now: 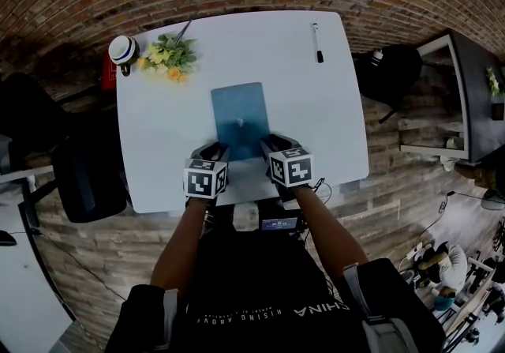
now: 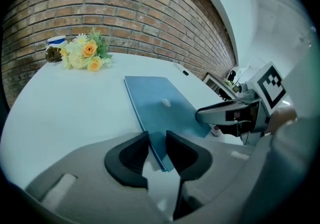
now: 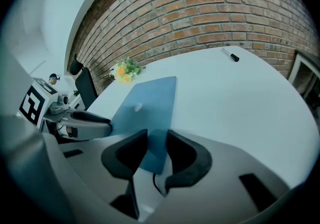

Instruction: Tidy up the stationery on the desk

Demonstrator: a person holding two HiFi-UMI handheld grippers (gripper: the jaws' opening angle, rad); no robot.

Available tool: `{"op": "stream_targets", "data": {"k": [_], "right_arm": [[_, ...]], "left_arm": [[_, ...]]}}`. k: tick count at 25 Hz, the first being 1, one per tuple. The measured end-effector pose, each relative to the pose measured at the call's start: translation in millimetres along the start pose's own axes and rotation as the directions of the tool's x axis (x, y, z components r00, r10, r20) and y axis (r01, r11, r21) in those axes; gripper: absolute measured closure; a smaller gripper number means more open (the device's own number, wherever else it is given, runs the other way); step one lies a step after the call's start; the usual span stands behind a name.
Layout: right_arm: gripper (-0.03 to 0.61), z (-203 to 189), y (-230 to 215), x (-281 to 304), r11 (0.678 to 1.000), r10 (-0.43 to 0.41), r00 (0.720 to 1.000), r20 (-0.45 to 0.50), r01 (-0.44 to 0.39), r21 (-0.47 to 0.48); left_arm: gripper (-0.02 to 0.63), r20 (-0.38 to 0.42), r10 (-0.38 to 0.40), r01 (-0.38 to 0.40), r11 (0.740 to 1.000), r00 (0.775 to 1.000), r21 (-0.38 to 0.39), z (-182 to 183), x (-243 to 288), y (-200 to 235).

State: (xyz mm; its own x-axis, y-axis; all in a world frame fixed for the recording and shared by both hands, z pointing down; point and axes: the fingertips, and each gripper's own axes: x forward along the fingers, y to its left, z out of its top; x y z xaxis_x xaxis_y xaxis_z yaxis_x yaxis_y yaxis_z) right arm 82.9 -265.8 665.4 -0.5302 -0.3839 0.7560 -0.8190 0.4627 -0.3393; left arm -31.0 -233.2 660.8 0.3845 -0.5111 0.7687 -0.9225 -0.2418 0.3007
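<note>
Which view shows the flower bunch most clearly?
The left gripper view: the flowers appear largest, blooms distinct. The head view shows them small, from above; the right gripper view shows them small and distant.

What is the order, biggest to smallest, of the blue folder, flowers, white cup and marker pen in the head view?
1. blue folder, clearly the largest.
2. flowers.
3. white cup and marker pen: I can't rank these two, because the pen is longer but far thinner.
</note>
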Motion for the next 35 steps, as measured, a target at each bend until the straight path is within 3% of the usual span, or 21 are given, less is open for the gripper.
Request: {"op": "stream_targets", "data": {"k": [8,17,35], "right_arm": [[0.474,4,2,-5,1.0,0.005,1.0,0.012,-0.005,0.003],[0.508,24,22,-29,0.998,0.005,0.997,0.076,0.0,-0.068],[0.526,63,114,-66,0.973,0.02,0.973,0.232,0.035,-0.23]], "left_arm": [[0.495,-0.017,-0.009,0.009,1.0,1.0,-0.007,-1,1,2],[0.495,-0.045,-0.03,0.03,1.0,0.999,0.003,-3,0,6],[0.488,-0.003,-0.145,0.145,0.988,0.989,-0.043,-3,-12,14]]}}
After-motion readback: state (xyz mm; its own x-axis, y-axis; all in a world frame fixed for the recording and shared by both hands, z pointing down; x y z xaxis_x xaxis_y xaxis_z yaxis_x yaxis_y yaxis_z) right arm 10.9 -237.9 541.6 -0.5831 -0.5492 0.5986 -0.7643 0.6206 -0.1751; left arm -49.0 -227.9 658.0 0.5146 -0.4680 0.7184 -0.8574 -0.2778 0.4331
